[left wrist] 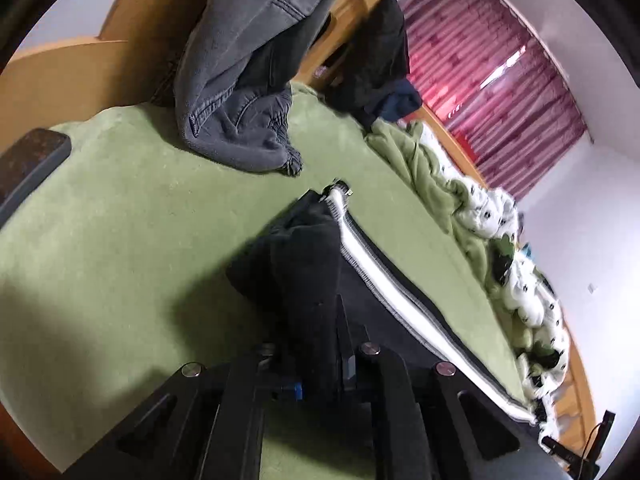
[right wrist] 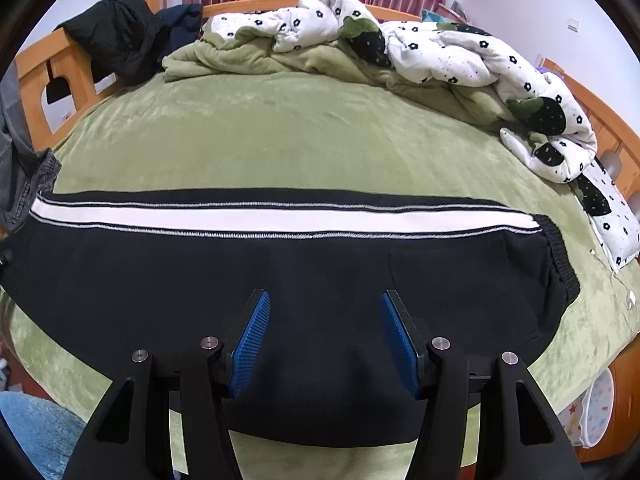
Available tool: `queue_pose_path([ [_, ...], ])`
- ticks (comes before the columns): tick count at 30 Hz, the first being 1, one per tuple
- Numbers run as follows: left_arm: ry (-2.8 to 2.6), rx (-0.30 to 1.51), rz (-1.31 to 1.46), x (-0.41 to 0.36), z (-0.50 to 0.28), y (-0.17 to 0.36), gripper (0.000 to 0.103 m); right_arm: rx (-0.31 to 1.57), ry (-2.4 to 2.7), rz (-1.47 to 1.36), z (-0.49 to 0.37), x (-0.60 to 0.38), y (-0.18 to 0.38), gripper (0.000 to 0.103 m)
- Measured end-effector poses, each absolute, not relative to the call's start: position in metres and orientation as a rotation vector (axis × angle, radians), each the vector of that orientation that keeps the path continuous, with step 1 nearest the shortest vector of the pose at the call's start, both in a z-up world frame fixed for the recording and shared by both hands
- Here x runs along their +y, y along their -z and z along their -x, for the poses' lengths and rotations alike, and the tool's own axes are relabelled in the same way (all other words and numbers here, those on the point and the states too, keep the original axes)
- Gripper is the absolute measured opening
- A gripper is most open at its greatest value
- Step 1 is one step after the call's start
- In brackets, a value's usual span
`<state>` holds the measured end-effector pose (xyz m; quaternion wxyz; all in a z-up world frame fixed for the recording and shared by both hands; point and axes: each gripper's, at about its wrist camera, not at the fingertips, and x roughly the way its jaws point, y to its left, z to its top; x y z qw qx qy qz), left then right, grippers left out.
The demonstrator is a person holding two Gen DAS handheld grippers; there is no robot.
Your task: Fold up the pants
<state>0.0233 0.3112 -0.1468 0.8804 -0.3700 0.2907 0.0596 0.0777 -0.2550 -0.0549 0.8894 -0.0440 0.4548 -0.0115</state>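
Note:
Black pants [right wrist: 280, 280] with a white side stripe [right wrist: 240, 218] lie flat across the green bed sheet [right wrist: 280, 140], elastic waistband to the right. My right gripper [right wrist: 325, 298] hovers over the middle of the near edge, open, its blue pads [right wrist: 250, 340] apart with only the flat cloth below them. In the left wrist view my left gripper [left wrist: 342, 332] is shut on a bunched-up fold of the black pants [left wrist: 304, 264], which rises off the sheet and hides the fingertips. The white stripe [left wrist: 380, 280] runs off to the right.
Grey jeans [left wrist: 240, 80] hang over the wooden bed frame [right wrist: 40, 80] near the pants' left end. A crumpled green and flower-print quilt [right wrist: 440, 48] fills the far and right side of the bed. Dark jackets [right wrist: 116, 36] sit at the far left corner.

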Motion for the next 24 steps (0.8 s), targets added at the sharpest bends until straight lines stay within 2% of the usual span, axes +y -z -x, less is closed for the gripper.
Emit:
queue_pose_path([
  [4,-0.165,0.712,0.734,0.307,-0.028,0.174,0.019,0.986,0.008,0.084,-0.082,-0.249,0.077,0.057],
  [6,-0.121,0.708,0.728,0.306,-0.018,0.172,0.029,0.998,0.001,0.089,-0.084,-0.247,0.085,0.057],
  [8,-0.073,0.729,0.694,0.297,-0.005,0.164,0.049,1.007,-0.012,0.082,-0.086,-0.247,0.092,0.057],
  [9,-0.055,0.734,0.682,0.292,-0.001,0.160,0.052,1.007,-0.018,0.072,-0.086,-0.248,0.094,0.057],
  [14,0.147,0.761,0.596,0.242,0.013,0.136,0.052,1.011,-0.040,0.002,-0.093,-0.248,0.103,0.057],
  [17,0.157,0.681,0.499,0.231,0.002,0.106,0.053,1.026,-0.058,-0.001,-0.098,-0.241,0.107,0.057],
  [20,0.079,0.643,0.453,0.240,-0.037,0.083,0.053,1.000,-0.072,0.041,-0.097,-0.234,0.104,0.057],
  [24,-0.029,0.710,0.458,0.266,-0.109,0.084,0.053,0.990,-0.080,0.050,-0.100,-0.237,0.108,0.057],
])
